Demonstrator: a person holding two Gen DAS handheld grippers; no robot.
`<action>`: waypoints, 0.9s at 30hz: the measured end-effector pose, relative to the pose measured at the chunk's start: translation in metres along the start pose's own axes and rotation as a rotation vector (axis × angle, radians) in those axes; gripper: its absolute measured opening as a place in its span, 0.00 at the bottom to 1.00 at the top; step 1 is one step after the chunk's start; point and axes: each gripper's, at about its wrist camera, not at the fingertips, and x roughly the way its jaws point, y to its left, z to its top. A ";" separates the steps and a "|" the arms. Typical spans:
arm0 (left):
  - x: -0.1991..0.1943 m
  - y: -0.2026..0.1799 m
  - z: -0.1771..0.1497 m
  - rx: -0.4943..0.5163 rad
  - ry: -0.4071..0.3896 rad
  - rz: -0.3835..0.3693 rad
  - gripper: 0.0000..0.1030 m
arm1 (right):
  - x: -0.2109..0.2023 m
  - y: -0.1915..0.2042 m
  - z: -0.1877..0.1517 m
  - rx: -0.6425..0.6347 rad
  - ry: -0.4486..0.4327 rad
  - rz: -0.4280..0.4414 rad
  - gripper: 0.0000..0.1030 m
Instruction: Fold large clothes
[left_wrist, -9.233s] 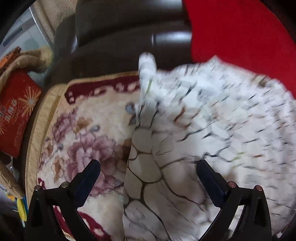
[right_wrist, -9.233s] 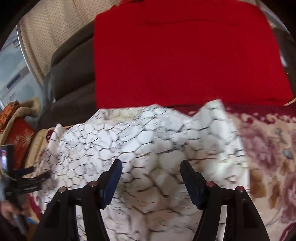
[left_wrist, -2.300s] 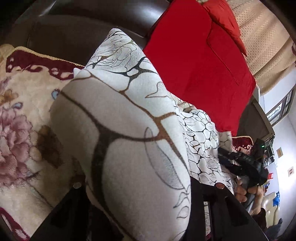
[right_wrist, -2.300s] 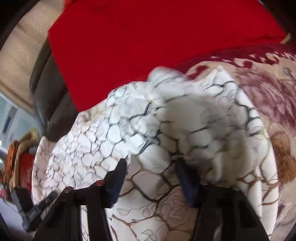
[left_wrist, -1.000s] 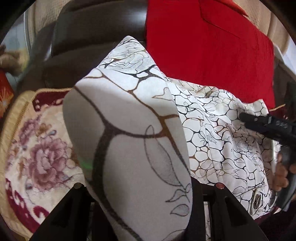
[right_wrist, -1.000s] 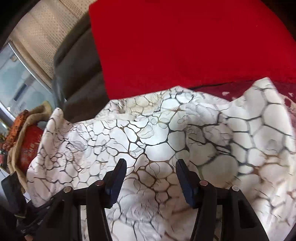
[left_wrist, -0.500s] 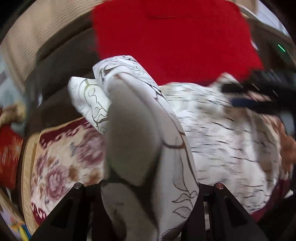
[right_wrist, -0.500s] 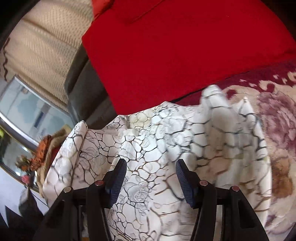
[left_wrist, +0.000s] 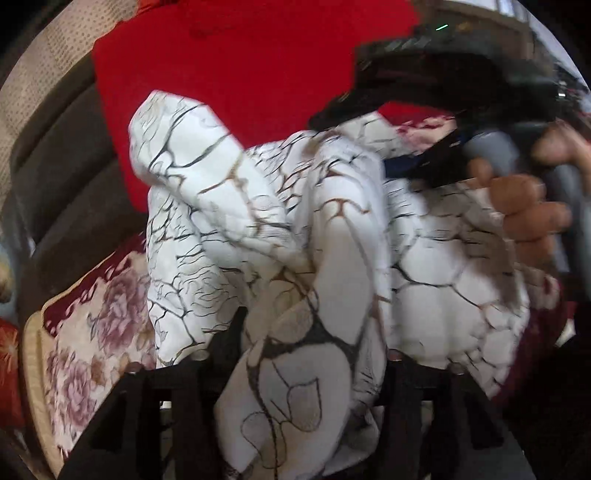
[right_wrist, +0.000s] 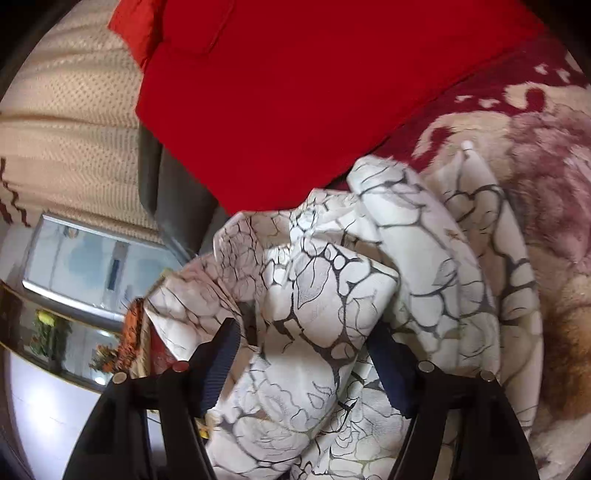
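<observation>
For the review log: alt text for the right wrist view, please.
A bunched white garment with dark crackle print lies between the right gripper, its jaws just opened wider. Behind: red cushion and floral sofa cover.

**White crackle-print garment, bunched in folds**

The white garment (left_wrist: 258, 221) with black and brown vein lines lies heaped in thick, rumpled folds on the floral blanket (left_wrist: 92, 332), its far edge against the red cushion (left_wrist: 240, 74).

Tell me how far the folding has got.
Done: the patterned garment is doubled into a bundle on the floral cover. In hand: left gripper and right gripper have just been opening, cloth between their fingers. Left: flattening the lumpy layers.
</observation>
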 end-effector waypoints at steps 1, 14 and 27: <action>-0.007 0.001 -0.003 0.012 -0.026 -0.029 0.58 | 0.004 0.004 -0.002 -0.009 0.010 0.000 0.72; -0.099 0.109 -0.068 -0.229 -0.336 -0.308 0.76 | 0.014 0.034 -0.011 -0.060 -0.031 0.012 0.80; 0.004 0.135 -0.087 -0.590 -0.062 -0.414 0.63 | 0.065 0.125 -0.059 -0.346 0.023 -0.056 0.89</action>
